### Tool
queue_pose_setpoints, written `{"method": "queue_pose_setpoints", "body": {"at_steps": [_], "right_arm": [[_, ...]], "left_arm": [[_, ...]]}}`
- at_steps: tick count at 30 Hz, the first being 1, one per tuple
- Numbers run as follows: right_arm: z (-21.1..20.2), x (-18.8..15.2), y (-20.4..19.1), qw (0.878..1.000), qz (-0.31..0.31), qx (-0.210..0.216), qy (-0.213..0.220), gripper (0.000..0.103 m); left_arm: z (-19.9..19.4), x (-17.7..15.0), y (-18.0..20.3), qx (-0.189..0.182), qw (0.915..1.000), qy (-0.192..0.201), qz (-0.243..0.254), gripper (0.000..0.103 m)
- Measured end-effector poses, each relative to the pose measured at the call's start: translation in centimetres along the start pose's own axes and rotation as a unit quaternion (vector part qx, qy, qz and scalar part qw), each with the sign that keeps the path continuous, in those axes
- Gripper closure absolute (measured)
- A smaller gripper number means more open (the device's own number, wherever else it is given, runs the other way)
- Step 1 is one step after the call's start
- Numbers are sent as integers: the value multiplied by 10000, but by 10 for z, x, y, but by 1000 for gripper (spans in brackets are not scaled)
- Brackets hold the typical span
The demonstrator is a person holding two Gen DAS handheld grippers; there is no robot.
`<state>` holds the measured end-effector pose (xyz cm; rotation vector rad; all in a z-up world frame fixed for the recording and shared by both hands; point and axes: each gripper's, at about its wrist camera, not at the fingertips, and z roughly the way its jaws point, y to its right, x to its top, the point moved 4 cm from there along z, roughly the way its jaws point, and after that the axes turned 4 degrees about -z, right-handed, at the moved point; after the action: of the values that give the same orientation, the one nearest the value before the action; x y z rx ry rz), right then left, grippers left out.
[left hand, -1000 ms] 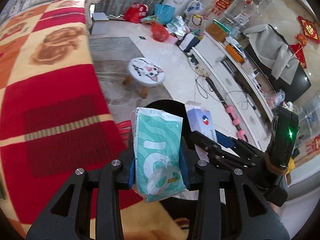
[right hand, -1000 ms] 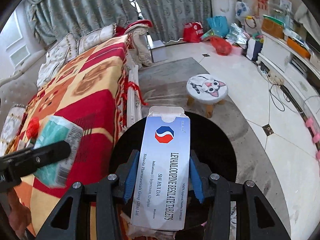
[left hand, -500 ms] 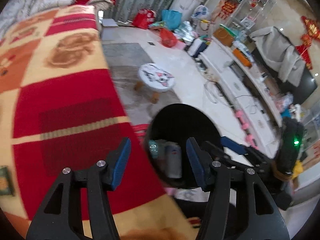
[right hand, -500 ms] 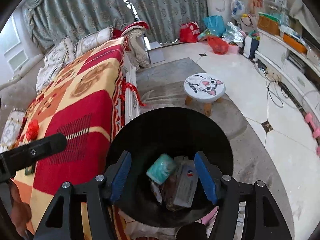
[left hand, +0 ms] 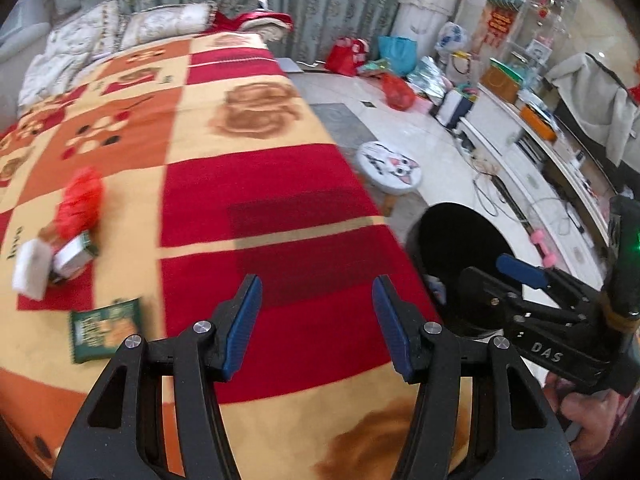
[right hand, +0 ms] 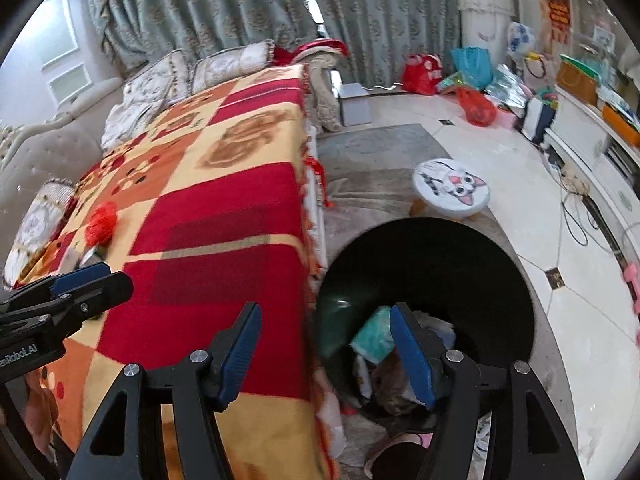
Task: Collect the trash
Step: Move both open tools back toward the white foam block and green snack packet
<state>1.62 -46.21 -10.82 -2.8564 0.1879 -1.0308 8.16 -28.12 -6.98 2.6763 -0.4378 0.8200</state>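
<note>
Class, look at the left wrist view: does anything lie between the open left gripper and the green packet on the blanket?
Nothing visible does. The left gripper is open and empty over the blanket, and the green packet lies flat to its left with only bare blanket between them. The white box and red item lie farther back.

Cat-face stool [right hand: 451, 186] on grey rug [right hand: 372, 148], near checkered blanket's [left hand: 240, 152] rt edge. Pillows [left hand: 132, 28] at far end, curtains [right hand: 240, 4] behind. Pink dumbbell [left hand: 543, 245] on floor by white cabinet [left hand: 532, 168].

One black bin [right hand: 432, 264], one cat-face stool [right hand: 451, 186], two claws [left hand: 316, 316] [right hand: 326, 350].
</note>
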Motion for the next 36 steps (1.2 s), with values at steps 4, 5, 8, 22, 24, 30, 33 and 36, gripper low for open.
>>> {"method": "queue_pose_setpoints", "body": {"at_steps": [4, 5, 8, 22, 24, 30, 33, 36], "right_arm": [[2, 1, -28, 9997, -190, 159, -26, 35], [3, 1, -36, 9995, -243, 205, -36, 35], [7, 1, -59, 9985, -415, 343, -90, 34], [45, -13, -196, 9790, -1360, 1381, -626, 32], [51, -11, -216, 9754, -1476, 1506, -646, 32], [75, 4, -260, 9669, -1891, 1569, -684, 31], [90, 23, -264, 9717, -1826, 1354, -644, 31], [109, 39, -265, 9739, -1867, 1095, -678, 31]], "left_arm": [[-11, -4, -30, 224, 9996, 67, -145, 47], [-15, -5, -37, 269, 9994, 89, -192, 47], [-23, -8, -61, 417, 9985, 128, -330, 47], [-55, -34, -210, 1188, 9838, 124, -1334, 47], [-60, -39, -234, 1236, 9791, 89, -1610, 47], [-70, -45, -273, 1353, 9697, 82, -2031, 47], [-70, -35, -284, 1438, 9667, 132, -2112, 47], [-66, -16, -290, 1436, 9657, 202, -2153, 47]]}}
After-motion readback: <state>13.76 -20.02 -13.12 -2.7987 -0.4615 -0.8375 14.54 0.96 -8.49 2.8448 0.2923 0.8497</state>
